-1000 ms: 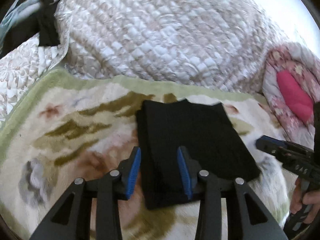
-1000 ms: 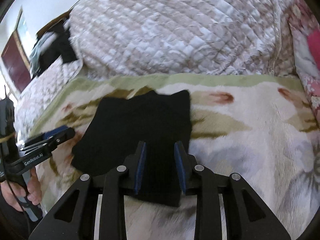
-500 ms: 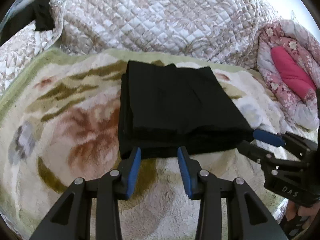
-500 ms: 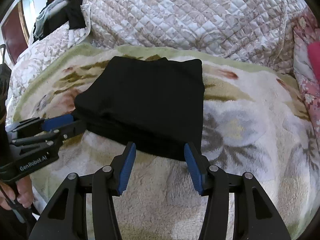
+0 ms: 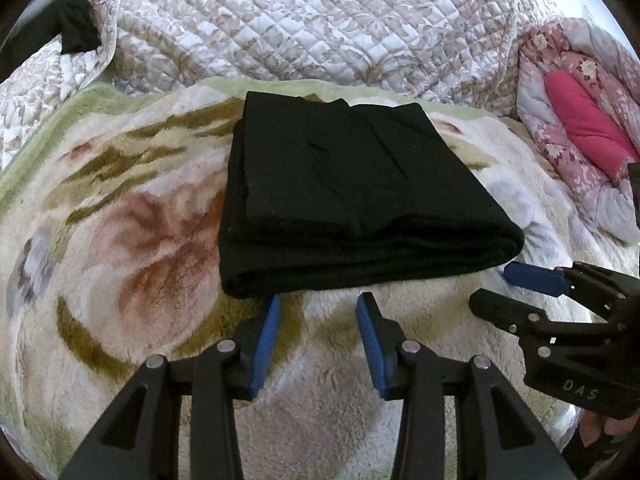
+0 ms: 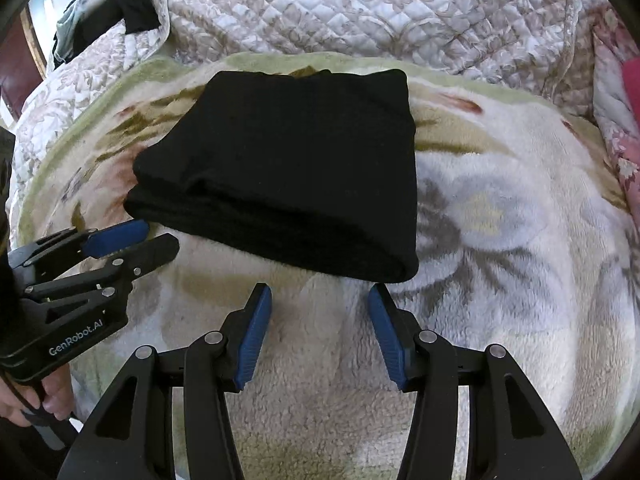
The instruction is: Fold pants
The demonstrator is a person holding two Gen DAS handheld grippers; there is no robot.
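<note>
Black pants [image 5: 344, 196], folded into a thick rectangular stack, are seen lying flat on a cream fleece blanket [image 5: 132, 240] with a floral print and a pale green border. In the left wrist view the stack fills the centre of the frame, its rounded folded edge facing the camera. The left gripper [image 5: 318, 300] is shown at bottom centre, just short of that edge; its jaws are opening, and only blanket is seen between the blue pads [image 5: 262, 344]. The right gripper [image 5: 500, 286] is seen at the right edge of the same frame, near the lower right corner of the stack, with fingers of a hand [image 5: 608, 428] visible beneath it.

In the right wrist view the pants [image 6: 296, 168] are placed upper centre, and the right gripper [image 6: 320, 294] is held at bottom centre with its jaws apart and nothing gripped, just below the stack's near edge. The left gripper [image 6: 158, 236] appears at the left of that frame, close to the stack's lower left corner. A quilted beige bedspread [image 5: 320, 24] is piled across the top of both frames, and a pink floral quilt [image 5: 568, 128] is seen at upper right in the left wrist view.
</note>
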